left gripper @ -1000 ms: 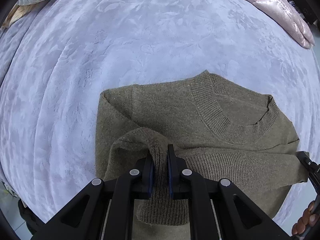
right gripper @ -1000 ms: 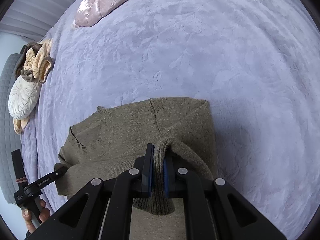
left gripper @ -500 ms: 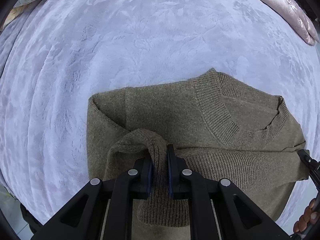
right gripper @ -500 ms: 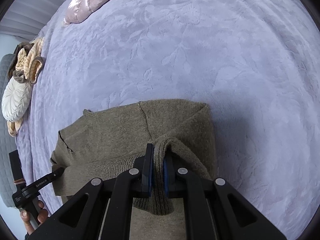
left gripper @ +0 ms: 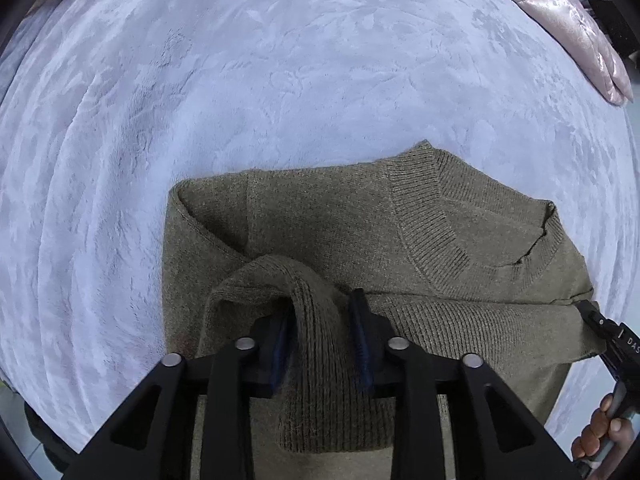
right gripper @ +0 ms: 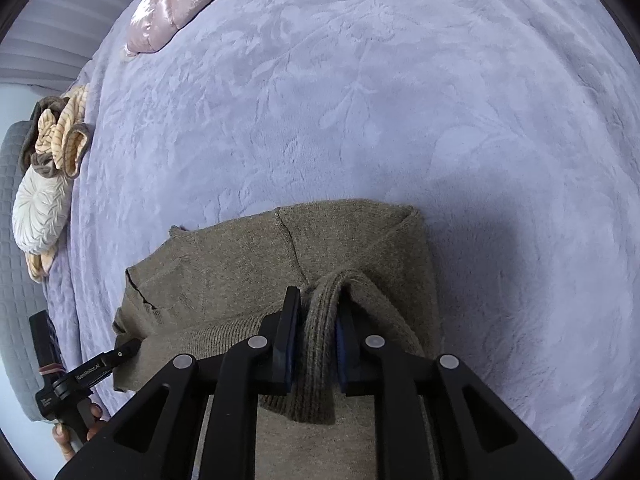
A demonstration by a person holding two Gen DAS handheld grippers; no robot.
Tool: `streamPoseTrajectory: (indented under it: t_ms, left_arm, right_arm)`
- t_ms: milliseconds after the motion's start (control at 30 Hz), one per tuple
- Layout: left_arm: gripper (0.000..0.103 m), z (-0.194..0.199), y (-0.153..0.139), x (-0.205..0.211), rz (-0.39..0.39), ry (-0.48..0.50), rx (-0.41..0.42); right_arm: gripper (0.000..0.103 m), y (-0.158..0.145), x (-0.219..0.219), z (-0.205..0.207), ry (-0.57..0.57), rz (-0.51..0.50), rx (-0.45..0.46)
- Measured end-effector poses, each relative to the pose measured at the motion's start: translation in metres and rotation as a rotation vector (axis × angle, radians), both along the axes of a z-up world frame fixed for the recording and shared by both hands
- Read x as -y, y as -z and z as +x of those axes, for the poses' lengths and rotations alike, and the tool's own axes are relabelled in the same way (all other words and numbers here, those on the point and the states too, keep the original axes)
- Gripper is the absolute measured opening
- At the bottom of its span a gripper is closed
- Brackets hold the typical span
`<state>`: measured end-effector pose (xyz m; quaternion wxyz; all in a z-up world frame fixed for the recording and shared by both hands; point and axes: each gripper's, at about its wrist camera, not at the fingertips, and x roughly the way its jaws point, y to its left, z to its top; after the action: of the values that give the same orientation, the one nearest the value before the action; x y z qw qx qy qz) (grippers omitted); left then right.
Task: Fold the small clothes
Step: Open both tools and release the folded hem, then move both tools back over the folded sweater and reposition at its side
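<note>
An olive knitted sweater [left gripper: 340, 216] lies on the lavender bedspread [left gripper: 280, 60], neckline to the right and its lower part folded up over the chest. My left gripper [left gripper: 320, 340] stands open, with a ribbed fold of the hem lying loose between its fingers. In the right wrist view the same sweater [right gripper: 240, 264] shows, and my right gripper [right gripper: 316, 340] is open a little around another ribbed fold. Each gripper shows at the edge of the other's view: the right one [left gripper: 608, 336] and the left one [right gripper: 92, 372], both held by hands.
A pink quilted blanket [left gripper: 568, 20] lies at the far corner of the bed, also visible as the pink blanket [right gripper: 176, 4]. A white round cushion [right gripper: 40, 208] and a striped bundle of cloth [right gripper: 60, 136] sit at the bed's left edge against a grey padded surface [right gripper: 16, 280].
Both grippers carried the hem farther up over the sweater, then their fingers parted. The left pair has spread wide, the right pair less. The folds now rest loose between them.
</note>
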<state>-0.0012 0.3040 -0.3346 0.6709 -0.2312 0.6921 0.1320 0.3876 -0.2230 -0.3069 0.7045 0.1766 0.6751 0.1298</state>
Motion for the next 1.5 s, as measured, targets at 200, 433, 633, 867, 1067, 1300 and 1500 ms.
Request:
streamPoseTrajectory:
  t_ms: [200, 433, 633, 867, 1067, 1300, 1500]
  left_arm:
    - [0.089, -0.006, -0.021, -0.011, 0.043, -0.019, 0.034]
    - [0.089, -0.028, -0.044, -0.035, 0.085, -0.084, 0.078]
    - [0.089, -0.066, -0.078, -0.063, 0.087, -0.289, 0.18]
    - [0.089, -0.079, -0.058, -0.021, 0.135, -0.189, 0.094]
    - [0.089, -0.015, -0.047, 0.044, 0.198, 0.142, 0.137]
    - [0.089, 0.04, -0.021, 0.071, 0.305, 0.323, 0.133]
    - [0.089, 0.045, 0.002, 0.06, 0.291, 0.321, 0.109]
  right_arm:
    - [0.053, -0.016, 0.006, -0.002, 0.018, 0.015, 0.043]
    - [0.055, -0.043, 0.025, 0.001, 0.071, 0.009, 0.113]
    - [0.055, -0.059, 0.039, -0.018, 0.099, -0.002, 0.177]
    - [0.055, -0.047, 0.011, -0.041, -0.054, -0.078, 0.191]
    - [0.055, -0.034, -0.047, -0.033, -0.279, -0.154, 0.237]
    - [0.055, -0.02, -0.074, -0.013, -0.357, -0.204, 0.279]
    - [0.058, 0.003, -0.073, -0.004, -0.372, -0.227, 0.261]
